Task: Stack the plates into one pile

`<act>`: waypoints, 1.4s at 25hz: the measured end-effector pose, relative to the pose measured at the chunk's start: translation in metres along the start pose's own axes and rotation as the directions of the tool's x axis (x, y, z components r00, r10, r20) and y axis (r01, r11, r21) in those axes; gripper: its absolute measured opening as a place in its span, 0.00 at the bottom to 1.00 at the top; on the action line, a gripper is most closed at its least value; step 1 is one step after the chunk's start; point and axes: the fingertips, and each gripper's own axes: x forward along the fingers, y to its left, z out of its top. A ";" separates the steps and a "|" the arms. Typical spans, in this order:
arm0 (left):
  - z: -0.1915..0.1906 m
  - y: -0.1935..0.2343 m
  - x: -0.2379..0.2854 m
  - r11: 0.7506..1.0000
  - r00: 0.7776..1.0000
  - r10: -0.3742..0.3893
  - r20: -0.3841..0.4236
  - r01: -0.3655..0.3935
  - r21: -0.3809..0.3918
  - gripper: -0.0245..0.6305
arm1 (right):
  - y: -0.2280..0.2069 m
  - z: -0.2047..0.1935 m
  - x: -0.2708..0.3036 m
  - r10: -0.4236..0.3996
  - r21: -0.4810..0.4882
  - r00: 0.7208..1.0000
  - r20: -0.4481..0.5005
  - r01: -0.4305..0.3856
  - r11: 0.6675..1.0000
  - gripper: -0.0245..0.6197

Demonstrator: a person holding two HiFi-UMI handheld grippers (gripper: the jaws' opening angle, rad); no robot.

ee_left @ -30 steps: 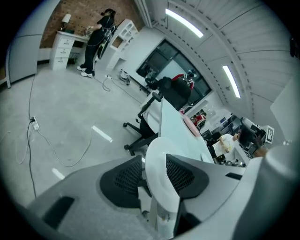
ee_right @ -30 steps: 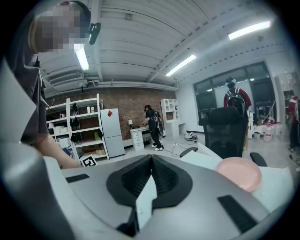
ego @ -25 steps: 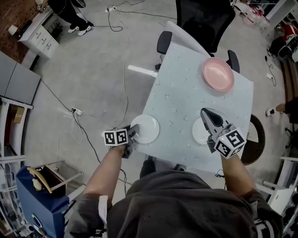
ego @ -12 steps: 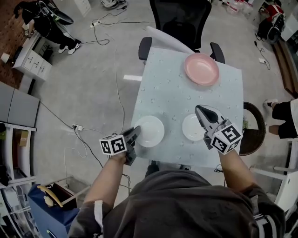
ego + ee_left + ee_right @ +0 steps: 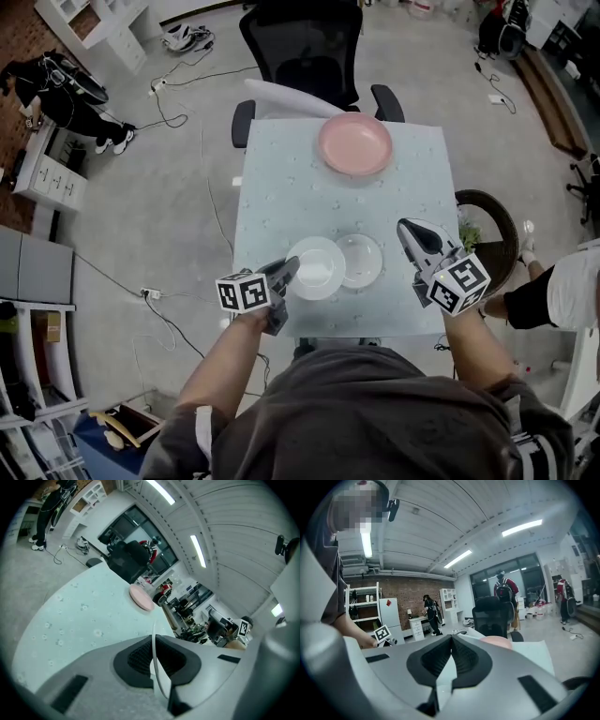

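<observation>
Pale blue desk (image 5: 272,187) carries a round pink plate (image 5: 354,143) at its far side. The left gripper (image 5: 289,270), jaws just closed, pinches a round white plate (image 5: 316,267) by its thin rim; such an edge hold could slip or tilt. The right gripper (image 5: 410,231) is closed and empty. A second white plate (image 5: 367,260), earlier well apart, now sits touching the held one.
</observation>
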 end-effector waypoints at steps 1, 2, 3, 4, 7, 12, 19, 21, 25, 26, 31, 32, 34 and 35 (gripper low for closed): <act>-0.001 -0.004 0.010 1.000 1.000 -0.003 -0.011 0.003 0.007 0.06 | -0.008 -0.001 -0.008 -0.014 0.003 1.000 0.002 0.014 1.000 0.03; -0.003 -0.008 0.019 1.000 1.000 -0.006 -0.021 0.006 0.013 0.06 | -0.015 -0.001 -0.016 -0.027 0.005 1.000 0.004 0.027 1.000 0.03; -0.004 -0.012 0.028 1.000 0.999 -0.009 -0.032 0.010 0.018 0.06 | -0.022 -0.002 -0.023 -0.040 0.008 0.999 0.006 0.040 0.999 0.03; -0.006 -0.015 0.037 1.000 0.999 -0.010 -0.043 0.011 0.023 0.06 | -0.029 -0.002 -0.030 -0.052 0.010 0.999 0.007 0.052 0.999 0.03; -0.012 -0.021 0.061 0.999 0.997 -0.001 -0.078 0.004 0.041 0.06 | -0.047 -0.003 -0.049 -0.082 0.019 0.997 0.007 0.082 0.996 0.03; -0.024 -0.027 0.093 0.998 0.991 0.017 -0.133 -0.008 0.069 0.06 | -0.074 -0.008 -0.074 -0.124 0.037 0.992 0.004 0.124 0.992 0.03; -0.045 -0.019 0.132 0.990 0.975 0.079 -0.208 -0.052 0.131 0.06 | -0.103 -0.021 -0.097 -0.166 0.070 0.986 -0.008 0.167 0.984 0.03; -0.049 -0.011 0.141 0.978 0.968 0.129 -0.213 -0.089 0.189 0.08 | -0.108 -0.027 -0.102 -0.172 0.078 0.985 -0.014 0.173 0.982 0.03; -0.057 0.009 0.151 0.895 0.927 0.307 -0.216 -0.204 0.398 0.20 | -0.114 -0.036 -0.111 -0.184 0.094 0.983 -0.022 0.186 0.978 0.03; -0.058 0.012 0.154 0.857 0.915 0.349 -0.204 -0.223 0.465 0.22 | -0.115 -0.038 -0.113 -0.187 0.097 0.982 -0.024 0.188 0.977 0.03; -0.064 0.014 0.163 0.726 0.875 0.453 -0.170 -0.252 0.640 0.23 | -0.117 -0.043 -0.122 -0.198 0.108 0.980 -0.026 0.199 0.974 0.03; -0.066 0.014 0.163 0.726 0.872 0.459 -0.170 -0.257 0.638 0.23 | -0.117 -0.043 -0.123 -0.198 0.108 0.980 -0.023 0.199 0.974 0.03; -0.065 0.012 0.160 0.730 0.871 0.462 -0.166 -0.267 0.629 0.23 | -0.114 -0.040 -0.126 -0.197 0.104 0.980 -0.017 0.198 0.975 0.03; -0.063 0.009 0.158 0.731 0.874 0.459 -0.159 -0.270 0.627 0.23 | -0.112 -0.038 -0.127 -0.198 0.100 0.980 -0.014 0.198 0.975 0.03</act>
